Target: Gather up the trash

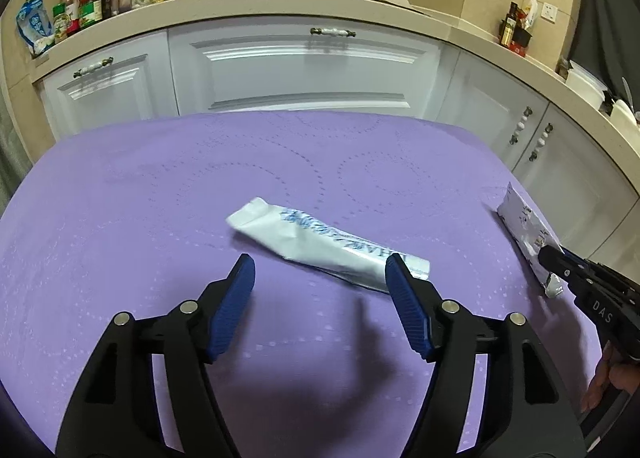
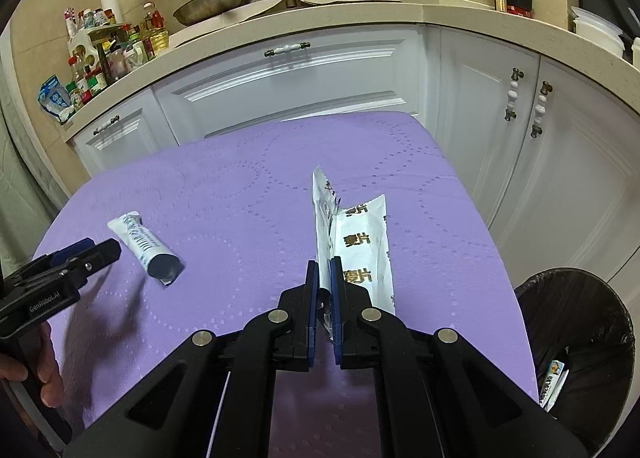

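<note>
The left gripper (image 1: 320, 270) is a black plastic frame of two broad angled arms, each with a long cut-out slot near its base; round silver pivot pins sit at the joints, two to a side; its fingers (image 1: 236, 298) carry ribbed blue pads on their inner faces; seen from the right wrist, its side bears the white lettering "GenRobot.AI" and a small screw behind the tip. The right gripper (image 2: 324, 270) is the same build: black arms, silver pins, blue-faced fingers (image 2: 311, 298); from the left wrist its flank shows white letters "DAS" and small dark screws. A bare hand (image 2: 36, 374) wraps the left gripper's handle; another (image 1: 608, 378) grips the right gripper's handle.
</note>
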`<state>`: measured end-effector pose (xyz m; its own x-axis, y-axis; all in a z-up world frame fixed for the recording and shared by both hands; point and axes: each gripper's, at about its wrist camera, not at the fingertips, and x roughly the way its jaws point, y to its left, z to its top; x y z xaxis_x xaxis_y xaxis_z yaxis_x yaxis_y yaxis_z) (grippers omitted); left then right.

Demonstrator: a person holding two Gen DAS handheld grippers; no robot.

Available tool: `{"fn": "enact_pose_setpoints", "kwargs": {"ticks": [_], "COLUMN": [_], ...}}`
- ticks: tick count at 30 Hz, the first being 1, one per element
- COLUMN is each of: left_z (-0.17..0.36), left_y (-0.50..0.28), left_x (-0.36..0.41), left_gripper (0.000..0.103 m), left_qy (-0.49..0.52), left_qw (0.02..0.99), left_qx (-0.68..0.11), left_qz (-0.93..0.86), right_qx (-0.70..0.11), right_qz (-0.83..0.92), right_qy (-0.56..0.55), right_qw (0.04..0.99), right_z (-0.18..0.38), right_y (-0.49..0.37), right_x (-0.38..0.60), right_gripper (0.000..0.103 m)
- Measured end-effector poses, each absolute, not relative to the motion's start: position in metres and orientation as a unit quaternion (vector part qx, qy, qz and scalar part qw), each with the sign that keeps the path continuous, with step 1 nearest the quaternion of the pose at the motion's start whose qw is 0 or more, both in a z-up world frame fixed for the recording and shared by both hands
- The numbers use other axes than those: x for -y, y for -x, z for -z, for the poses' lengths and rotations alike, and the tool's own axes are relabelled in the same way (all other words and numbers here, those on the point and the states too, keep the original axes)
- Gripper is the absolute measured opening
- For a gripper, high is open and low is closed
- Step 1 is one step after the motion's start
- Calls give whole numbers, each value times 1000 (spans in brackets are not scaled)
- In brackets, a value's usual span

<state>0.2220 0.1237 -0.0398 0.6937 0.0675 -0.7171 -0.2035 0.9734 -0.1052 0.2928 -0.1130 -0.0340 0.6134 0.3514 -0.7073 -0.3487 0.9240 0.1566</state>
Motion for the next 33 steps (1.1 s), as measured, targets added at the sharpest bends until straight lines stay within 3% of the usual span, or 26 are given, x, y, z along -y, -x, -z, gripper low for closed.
{"fn": "enact_pose_setpoints", "kwargs": {"ticks": [10, 16, 17, 19, 27, 33], "left_z": [35, 51, 52, 55, 61, 64], "left_y": [-243, -262, -263, -260, -234, -222], "left_x": [-98, -91, -91, -94, -108, -122], "left_gripper": [77, 78, 75, 56, 52, 28], "left_qy": [78, 61, 61, 64, 56, 44], "left_qw": [916, 902, 900, 897, 892, 893], "left_qx": [-382, -406, -408, -415, -428, -429], "left_qz": [-91, -136, -139, -138, -133, -130], "right_qx": [-390, -387, -387, -386, -385, -387], "right_qz": [-197, -197, -197, -198, -202, -208], "right_qy": [-9, -14, -14, -14, -17, -12], "right_qw": [899, 901, 901, 901, 900, 898], "right_z": [31, 29, 29, 28, 29, 29], "right_y": [-294, -293, -293, -292, -289, -287], "right_x": [120, 128, 129, 130, 129, 123], "right_gripper": [7, 7, 7, 7, 7, 7]}}
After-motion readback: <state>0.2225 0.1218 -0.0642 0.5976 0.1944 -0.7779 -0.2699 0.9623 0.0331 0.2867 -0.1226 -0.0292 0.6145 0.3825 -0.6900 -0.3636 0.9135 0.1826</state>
